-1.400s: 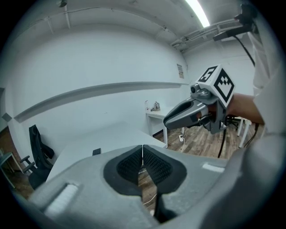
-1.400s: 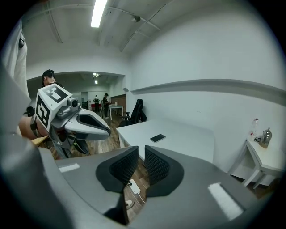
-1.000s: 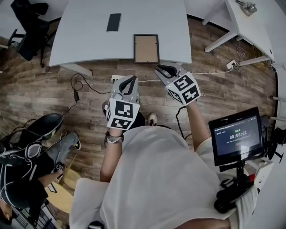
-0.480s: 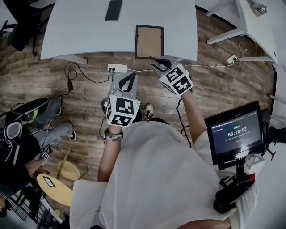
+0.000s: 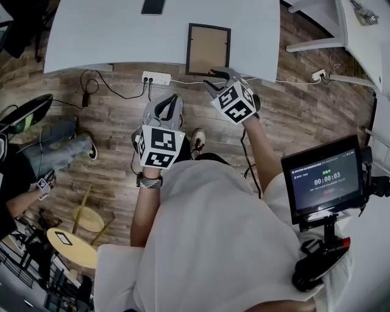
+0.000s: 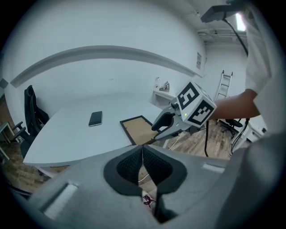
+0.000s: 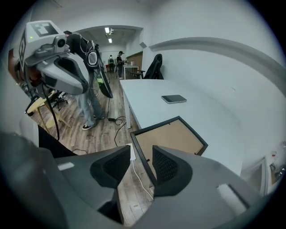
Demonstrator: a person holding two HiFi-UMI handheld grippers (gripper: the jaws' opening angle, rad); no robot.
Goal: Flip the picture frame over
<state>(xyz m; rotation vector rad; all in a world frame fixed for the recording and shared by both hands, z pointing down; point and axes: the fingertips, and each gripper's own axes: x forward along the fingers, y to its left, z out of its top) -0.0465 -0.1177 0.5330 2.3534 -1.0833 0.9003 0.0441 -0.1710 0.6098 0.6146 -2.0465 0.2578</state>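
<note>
The frame (image 5: 208, 50) lies flat on the white desk (image 5: 116, 42), brown backing up, close to the desk's near edge. A phone (image 5: 152, 6) lies farther back on the desk, well apart from the frame.

My right gripper (image 5: 218, 74) points down at the frame's near right corner, at the desk edge. Its jaws are opening. In the right gripper view the frame's (image 7: 172, 136) black near edge runs through the gap of my right gripper (image 7: 142, 163), but neither pad presses on it, and I cannot tell whether a jaw tip touches the frame.

My left gripper (image 5: 172, 100) hangs over the floor, short of the desk and apart from the frame. In the left gripper view its jaws (image 6: 142, 154) are together with nothing between them. A power strip (image 5: 156, 78) lies on the floor under the desk edge.
</note>
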